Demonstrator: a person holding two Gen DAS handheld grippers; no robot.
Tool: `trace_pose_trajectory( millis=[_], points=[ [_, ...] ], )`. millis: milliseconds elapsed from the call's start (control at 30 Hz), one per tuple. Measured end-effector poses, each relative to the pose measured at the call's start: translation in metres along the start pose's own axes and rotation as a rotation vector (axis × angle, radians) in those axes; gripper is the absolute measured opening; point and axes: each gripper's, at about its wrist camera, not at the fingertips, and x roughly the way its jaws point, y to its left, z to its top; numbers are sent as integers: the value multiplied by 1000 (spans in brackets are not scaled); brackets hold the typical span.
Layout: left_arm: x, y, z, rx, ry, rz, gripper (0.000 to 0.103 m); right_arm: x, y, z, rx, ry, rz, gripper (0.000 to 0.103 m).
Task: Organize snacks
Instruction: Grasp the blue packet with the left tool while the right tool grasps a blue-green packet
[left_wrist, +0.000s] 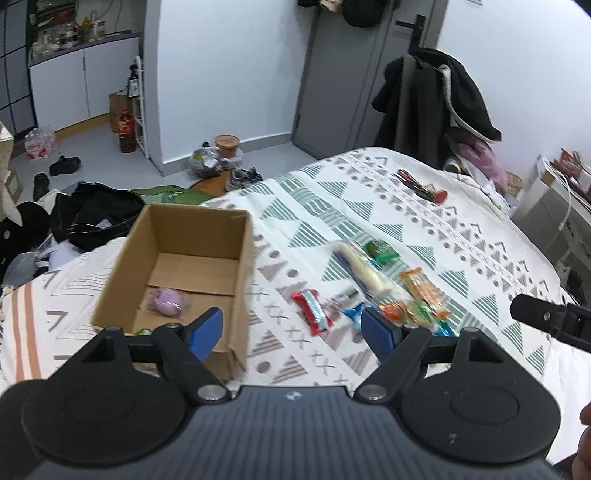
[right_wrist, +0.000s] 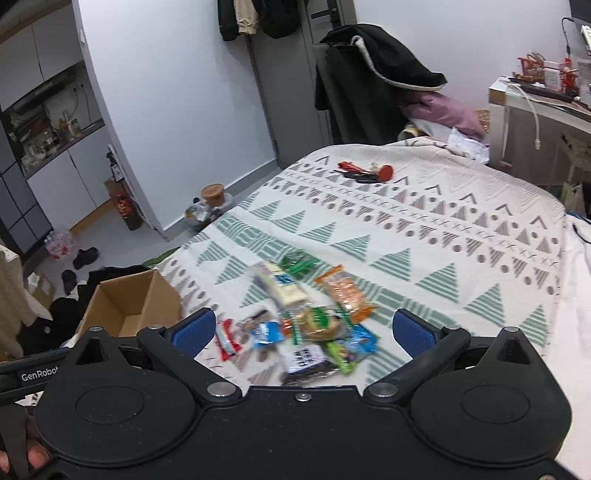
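Clearly the sorting is at an early stage: most of the snacks lie in a loose heap on the patterned bedspread (right_wrist: 424, 229), and the cardboard box (left_wrist: 177, 254) beside them holds very little. Both tools are released and carry nothing; the left gripper (left_wrist: 293, 332) hangs spread wide over the box's near right corner and the cloth next to it, and the right gripper (right_wrist: 304, 330) hangs equally wide above the near edge of the heap. The step in hand looks like the reach for another packet, and the right one seems better placed for it. Just ahead of its fingers lie a red-and-white wrapped bar (right_wrist: 227, 338), a small blue packet (right_wrist: 267, 334), a round cake in a clear green-printed wrapper (right_wrist: 319, 325) and a dark packet with a white label (right_wrist: 306, 360); farther off are an orange pack (right_wrist: 347, 295), a long pale bar in clear film (right_wrist: 282, 286) and a green packet (right_wrist: 299, 264). These overlap one another, so the next move probably calls for singling out an item at the edge of the pile, such as the red-and-white bar, closing on it alone, then carrying it left to the box. Inside the box, a pink wrapped bun (left_wrist: 168, 301) rests on the floor near the front, and something green shows at the near wall, too hidden to name.
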Motion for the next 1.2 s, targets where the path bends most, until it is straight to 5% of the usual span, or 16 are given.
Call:
trace_pose_trajectory(
  millis=[733, 1067, 1200],
  points=[
    [49, -56, -15, 51, 54, -29, 85, 21, -59, -13, 149, 17, 7, 103],
    [91, -60, -14, 3, 90, -56, 85, 57, -55, -11, 113, 110, 43, 103],
    [107, -61, -14, -21, 101, -68, 85, 72, -60, -11, 139, 152, 53, 88]
  ],
)
